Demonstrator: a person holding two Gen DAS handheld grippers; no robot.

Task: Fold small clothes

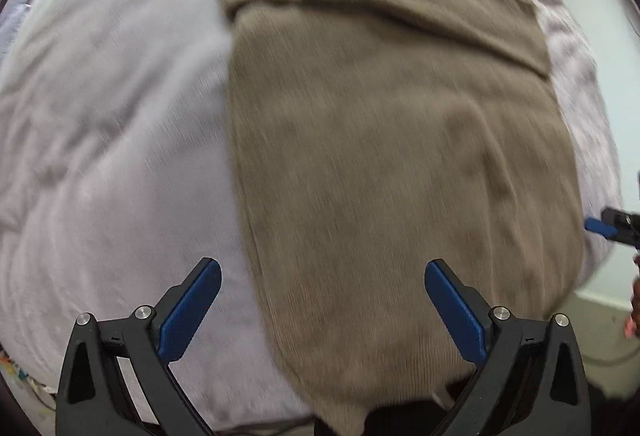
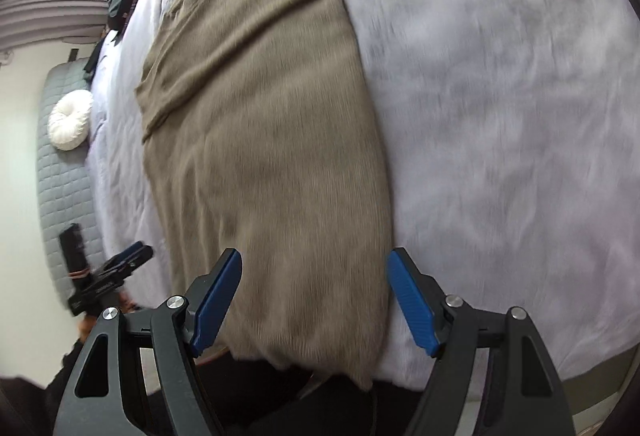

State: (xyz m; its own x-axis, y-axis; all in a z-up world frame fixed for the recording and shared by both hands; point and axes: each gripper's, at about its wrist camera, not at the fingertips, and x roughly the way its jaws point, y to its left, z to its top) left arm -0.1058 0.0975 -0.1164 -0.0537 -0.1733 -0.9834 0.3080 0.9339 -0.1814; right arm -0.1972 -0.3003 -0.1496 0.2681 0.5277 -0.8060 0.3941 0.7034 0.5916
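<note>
Left wrist view — tan ribbed garment point(image 1: 384, 155), sides folded in, flat on a pale bedcover point(image 1: 112, 123).
Both the left gripper point(image 1: 322, 312) and right gripper point(image 2: 314, 300) gape open, empty, with the garment's near hem between their fingers.

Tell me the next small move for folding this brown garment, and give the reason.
Probably lower both tools onto the near hem of the brown garment and pinch it. The left tool and right tool both hang open above that end, holding nothing. The garment lies as a long strip on the pale bedcover, its sides seemingly already folded in, so a lengthwise fold looks next.
</note>
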